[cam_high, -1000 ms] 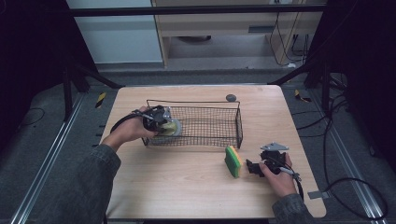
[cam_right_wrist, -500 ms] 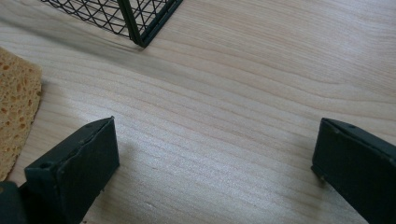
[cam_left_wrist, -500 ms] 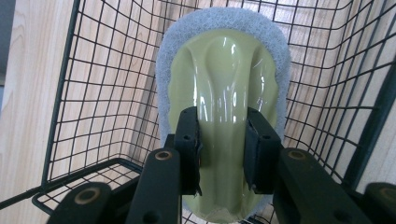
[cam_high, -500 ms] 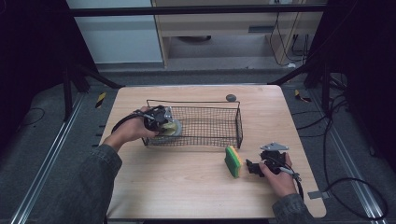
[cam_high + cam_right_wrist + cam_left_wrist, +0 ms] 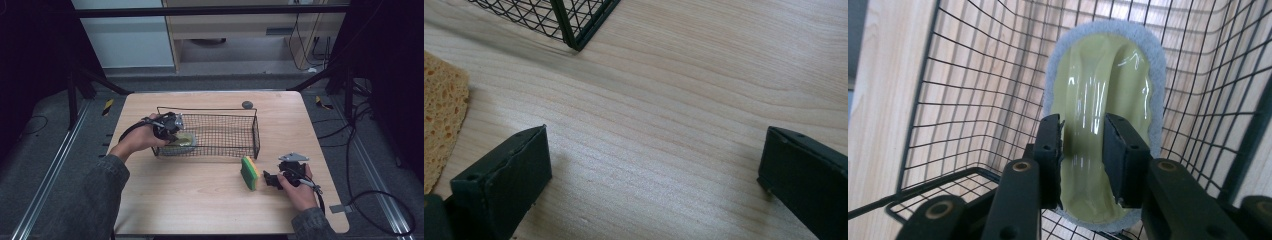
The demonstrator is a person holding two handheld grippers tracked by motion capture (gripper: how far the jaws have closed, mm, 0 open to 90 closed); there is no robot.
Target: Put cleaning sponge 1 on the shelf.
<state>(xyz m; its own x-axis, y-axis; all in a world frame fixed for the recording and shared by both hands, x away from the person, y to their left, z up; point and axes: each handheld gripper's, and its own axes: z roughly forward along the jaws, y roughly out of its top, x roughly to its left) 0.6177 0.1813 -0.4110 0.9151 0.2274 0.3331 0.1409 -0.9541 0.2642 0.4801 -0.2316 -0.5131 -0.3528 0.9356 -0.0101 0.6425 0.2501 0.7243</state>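
1. Left gripper (image 5: pixel 1082 160) is clamped on the raised central ridge of the pale yellow-green oval scrubbing pad with a grey fleecy rim (image 5: pixel 1105 120), its jaws narrow, one on each side of the glossy ridge.
2. That pad sits inside the black wire-mesh basket (image 5: pixel 220 134), at its left end, low against the mesh floor; from the left gripper view I cannot tell whether it already rests there.
3. Judging from this, the step in hand is setting the pad down in the basket; the next move calls for spreading the jaws and lifting straight up, clear of the wire rim.
4. Its long axis runs away from the left gripper along the jaws' line, roughly lengthwise in the basket, glossy face up.
5. Right gripper (image 5: pixel 654 170) rests on the light wooden table (image 5: pixel 200 200) with jaws wide and nothing between them, just beside the yellow-and-green sponge (image 5: pixel 249 173) standing on edge outside the basket.
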